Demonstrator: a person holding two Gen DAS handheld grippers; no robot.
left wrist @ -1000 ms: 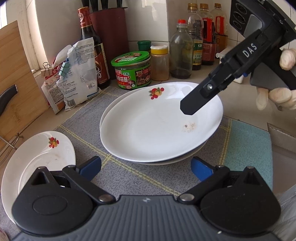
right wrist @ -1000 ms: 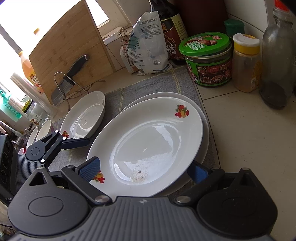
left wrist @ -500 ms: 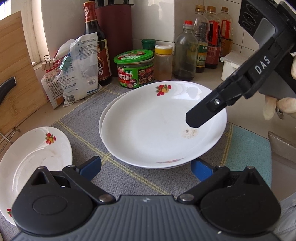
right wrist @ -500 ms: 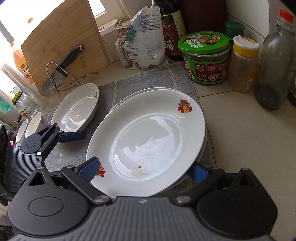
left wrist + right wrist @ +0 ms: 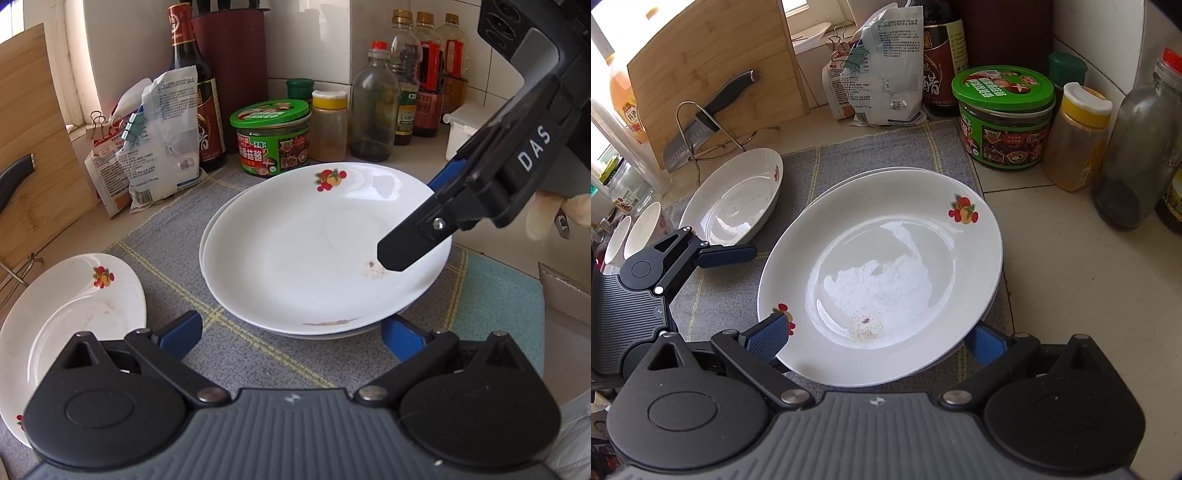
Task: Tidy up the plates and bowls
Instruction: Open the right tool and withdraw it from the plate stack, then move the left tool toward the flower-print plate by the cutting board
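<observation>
Top plate [image 5: 882, 273] w/ fruit print sits stacked on a 2nd plate [image 5: 225, 218], mid grey mat [image 5: 258, 354]. Right gripper [image 5: 875, 338] straddles its near rim, fingers spread, not clamping. Left gripper [image 5: 291, 332] just beside stack, fingers wide apart, holding nothing. Oval dish [image 5: 733, 197] on mat's far-left corner.

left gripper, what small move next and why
Probably swing the left gripper over to the small plate and close on its near rim. It is open and holds nothing, that plate sits alone on the grey mat, and the two big plates are already stacked under the open right gripper.
</observation>
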